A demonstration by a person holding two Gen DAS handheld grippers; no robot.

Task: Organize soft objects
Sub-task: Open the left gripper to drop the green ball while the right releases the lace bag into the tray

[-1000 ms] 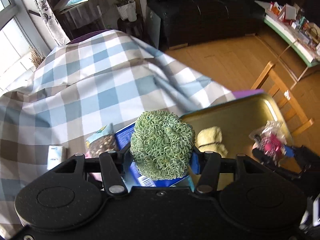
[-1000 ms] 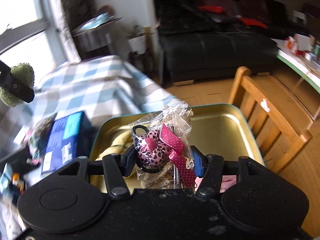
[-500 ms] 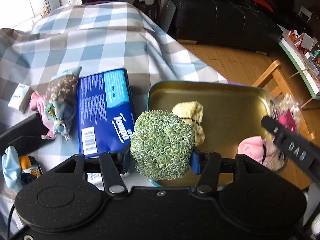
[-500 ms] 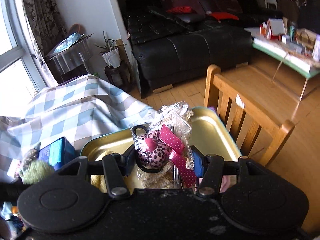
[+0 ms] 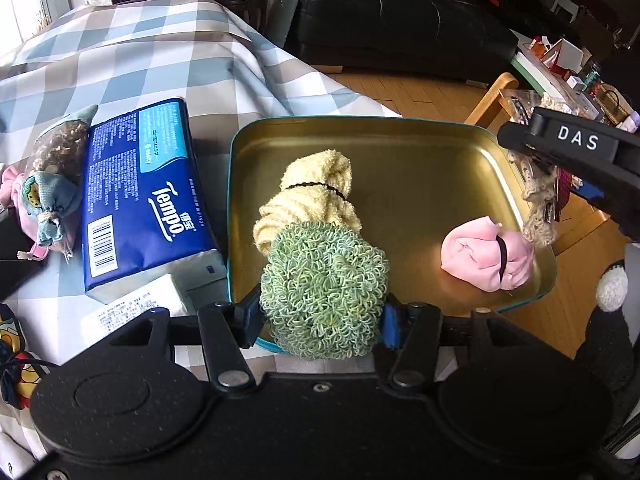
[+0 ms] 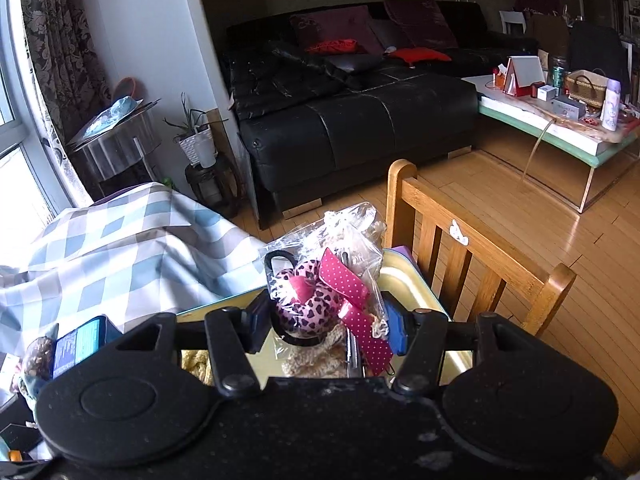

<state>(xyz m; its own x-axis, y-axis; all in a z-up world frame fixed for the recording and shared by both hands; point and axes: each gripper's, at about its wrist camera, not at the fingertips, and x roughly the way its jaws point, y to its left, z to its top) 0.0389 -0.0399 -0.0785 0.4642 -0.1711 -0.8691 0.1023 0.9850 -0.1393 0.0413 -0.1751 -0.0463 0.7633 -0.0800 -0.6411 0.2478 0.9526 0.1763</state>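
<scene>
My left gripper (image 5: pixel 322 314) is shut on a green curly scrubber ball (image 5: pixel 324 292) and holds it over the near left rim of a gold metal tray (image 5: pixel 420 168). In the tray lie a rolled yellow cloth (image 5: pixel 312 200) and a rolled pink cloth (image 5: pixel 488 256). My right gripper (image 6: pixel 326 322) is shut on a clear bag of pink hair accessories (image 6: pixel 324 284), above the tray's right side (image 6: pixel 404 276). In the left wrist view the right gripper (image 5: pixel 568 148) and its bag (image 5: pixel 540 204) hang over the tray's right rim.
A blue Tempo tissue pack (image 5: pixel 140 196), a fabric sachet (image 5: pixel 52 184) and a white packet (image 5: pixel 136 308) lie left of the tray on the checked tablecloth (image 5: pixel 140 52). A wooden chair (image 6: pixel 472 256) stands right of the table. A black sofa (image 6: pixel 360 112) is behind.
My left gripper has tilted down and moved right with the scrubber ball, now over the tray. My right gripper has lifted and turned with the bag, so less of the tray shows.
</scene>
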